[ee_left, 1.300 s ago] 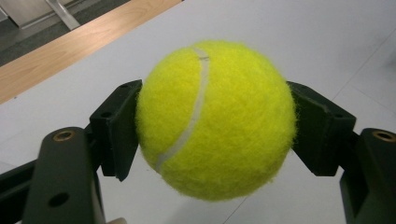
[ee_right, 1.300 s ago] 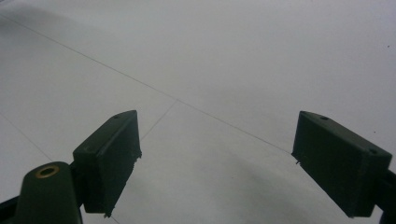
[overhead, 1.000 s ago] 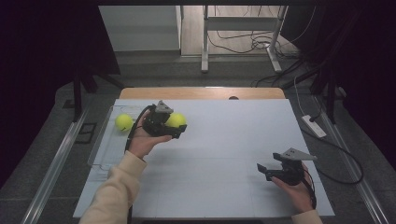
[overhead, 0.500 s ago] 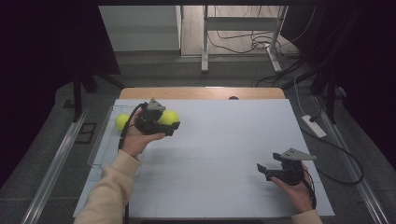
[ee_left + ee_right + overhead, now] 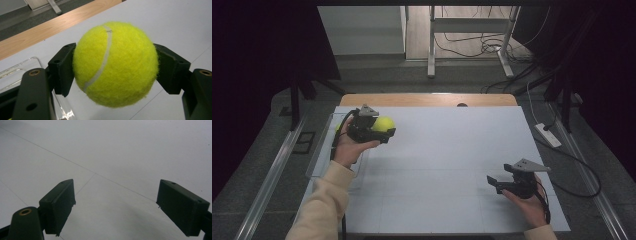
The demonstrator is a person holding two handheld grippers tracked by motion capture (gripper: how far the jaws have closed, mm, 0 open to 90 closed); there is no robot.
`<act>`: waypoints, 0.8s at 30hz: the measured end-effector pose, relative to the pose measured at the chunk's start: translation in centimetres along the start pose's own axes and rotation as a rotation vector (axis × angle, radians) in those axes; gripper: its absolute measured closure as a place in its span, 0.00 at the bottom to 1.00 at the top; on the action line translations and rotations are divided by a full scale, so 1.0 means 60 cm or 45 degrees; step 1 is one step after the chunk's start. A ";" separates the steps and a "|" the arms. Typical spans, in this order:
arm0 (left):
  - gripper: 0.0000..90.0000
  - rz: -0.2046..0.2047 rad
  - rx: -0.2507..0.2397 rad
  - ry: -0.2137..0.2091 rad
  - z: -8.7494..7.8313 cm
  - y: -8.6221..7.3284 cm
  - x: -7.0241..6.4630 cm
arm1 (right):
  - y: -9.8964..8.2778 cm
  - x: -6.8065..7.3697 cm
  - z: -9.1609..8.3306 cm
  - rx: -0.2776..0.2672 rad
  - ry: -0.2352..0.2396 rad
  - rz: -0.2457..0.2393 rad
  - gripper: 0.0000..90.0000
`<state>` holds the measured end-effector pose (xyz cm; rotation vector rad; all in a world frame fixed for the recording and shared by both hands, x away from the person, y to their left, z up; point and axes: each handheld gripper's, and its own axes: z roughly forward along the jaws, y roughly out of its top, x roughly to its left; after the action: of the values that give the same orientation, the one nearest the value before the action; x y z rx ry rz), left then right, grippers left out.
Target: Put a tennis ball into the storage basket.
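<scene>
Clear tray (image 5: pixel 314 159) at the far left, along the table's (image 5: pixel 452 150) edge; taken here as the landmark.

Just right of the tray's far end: left hand (image 5: pixel 346 147) with the left gripper (image 5: pixel 382 129), raised off the surface. Jaws clamped on a yellow tennis ball (image 5: pixel 383 123), one black pad (image 5: pixel 63 67) on each side, at about its widest girth, the felt slightly pressed in. Tray rim just below and beside the ball in the left gripper view.

Probably a carry between tray and table; which way, cannot tell from this alone. To do it well:
- Hold the squeeze even; no loosening mid-air, since a round ball slips out of flat pads readily.
- Keep the gripper level, so that the ball stays across the pads' middle and not at their tips.
- Clear the tray's rim with the ball's underside before any lowering.
- Lower until the ball rests on a surface, then part the jaws slowly; otherwise likely a bounce or a roll off the edge.

Well right of the tray, near the table's front edge: right hand (image 5: pixel 527 205) with the right gripper (image 5: pixel 493 183), low over bare surface. Jaws wide apart, nothing between them. Best kept parked there, out of the ball's path.
</scene>
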<state>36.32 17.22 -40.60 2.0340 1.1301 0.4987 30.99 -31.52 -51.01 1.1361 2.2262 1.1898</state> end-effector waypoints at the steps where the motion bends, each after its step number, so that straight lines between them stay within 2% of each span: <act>1: 0.30 -0.005 -0.001 0.003 -0.001 -0.001 0.001 | 0.000 0.000 0.000 0.000 0.000 0.000 0.17; 24: 0.30 -0.046 0.006 0.097 -0.028 -0.018 0.045 | 0.000 0.000 0.000 0.000 -0.001 0.000 0.17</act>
<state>36.13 20.54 -40.38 2.0099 1.2121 0.5595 31.01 -31.51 -51.02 1.1360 2.2261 1.1892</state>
